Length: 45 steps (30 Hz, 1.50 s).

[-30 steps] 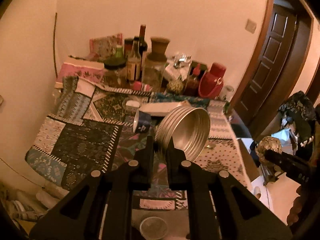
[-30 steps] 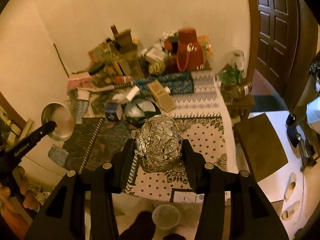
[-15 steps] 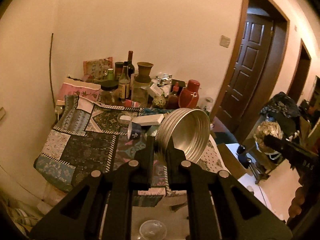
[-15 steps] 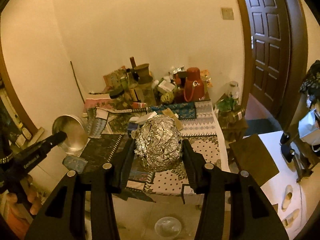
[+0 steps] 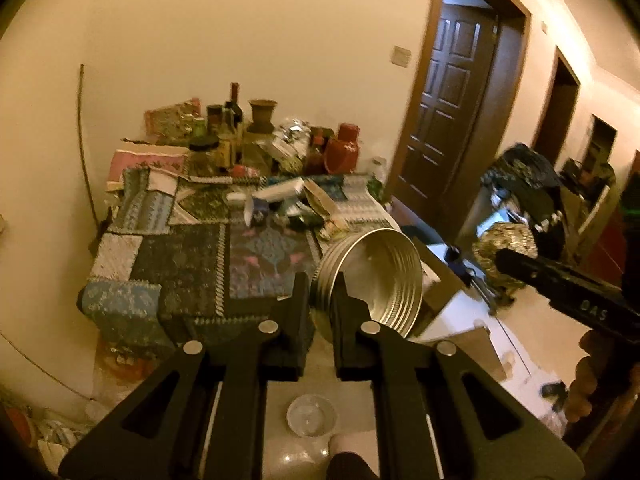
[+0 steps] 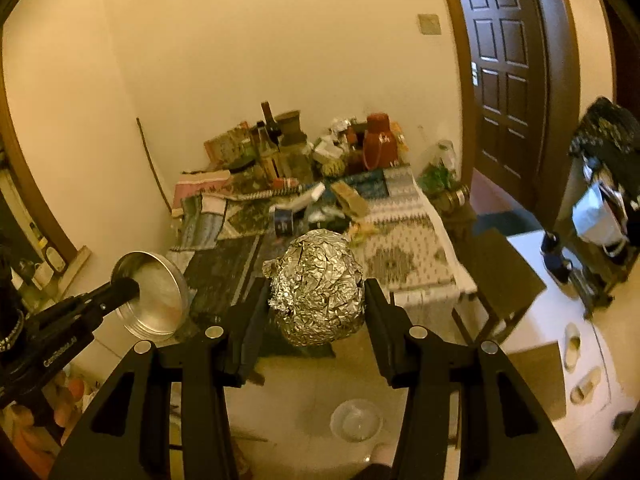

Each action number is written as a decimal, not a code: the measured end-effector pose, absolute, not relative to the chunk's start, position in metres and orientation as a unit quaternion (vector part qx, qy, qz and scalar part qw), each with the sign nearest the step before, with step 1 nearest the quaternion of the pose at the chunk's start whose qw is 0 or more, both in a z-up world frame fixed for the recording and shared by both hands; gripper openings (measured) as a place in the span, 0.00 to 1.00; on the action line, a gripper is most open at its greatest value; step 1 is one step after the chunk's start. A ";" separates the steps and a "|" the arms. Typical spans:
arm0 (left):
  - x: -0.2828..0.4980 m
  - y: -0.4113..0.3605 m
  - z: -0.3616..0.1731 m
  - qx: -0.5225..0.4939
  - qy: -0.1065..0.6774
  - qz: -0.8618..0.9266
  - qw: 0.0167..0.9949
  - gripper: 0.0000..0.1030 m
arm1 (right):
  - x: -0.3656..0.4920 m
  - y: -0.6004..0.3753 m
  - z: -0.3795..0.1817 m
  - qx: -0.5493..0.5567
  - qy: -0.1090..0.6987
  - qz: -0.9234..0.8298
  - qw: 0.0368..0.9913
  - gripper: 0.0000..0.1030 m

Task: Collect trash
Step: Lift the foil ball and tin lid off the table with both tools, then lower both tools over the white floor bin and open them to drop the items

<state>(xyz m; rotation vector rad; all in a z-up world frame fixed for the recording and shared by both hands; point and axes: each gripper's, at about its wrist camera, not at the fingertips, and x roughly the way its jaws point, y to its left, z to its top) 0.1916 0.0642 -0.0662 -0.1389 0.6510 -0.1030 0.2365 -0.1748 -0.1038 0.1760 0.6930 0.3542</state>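
Slippers (image 6: 573, 340) (right wrist view only)

On the side of my right gripper (image 5: 568, 296) I can make out pale raised letters that look like "DAS", while the lettering on my left gripper (image 6: 60, 356) is too blurred to read.

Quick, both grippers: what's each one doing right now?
Left gripper: shut on the metal tin rim.
Right gripper: shut on the foil ball.

Silver tin (image 5: 376, 280), crinkled silver foil ball (image 6: 318, 292), patchwork-patterned tablecloth (image 5: 180, 256), dark brown door (image 6: 508, 76).
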 end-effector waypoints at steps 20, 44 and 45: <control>0.214 0.035 -0.230 -0.086 0.462 -0.075 0.879 0.01 | 0.235 -0.166 -0.239 0.063 0.468 0.178 0.863 0.43; 0.296 0.023 -0.557 -0.150 0.595 -0.056 0.787 0.33 | 0.298 -0.150 -0.498 0.051 0.569 0.206 0.794 0.44; 0.297 0.023 -0.561 -0.142 0.597 -0.052 0.788 0.33 | 0.301 -0.150 -0.503 0.054 0.572 0.210 0.791 0.45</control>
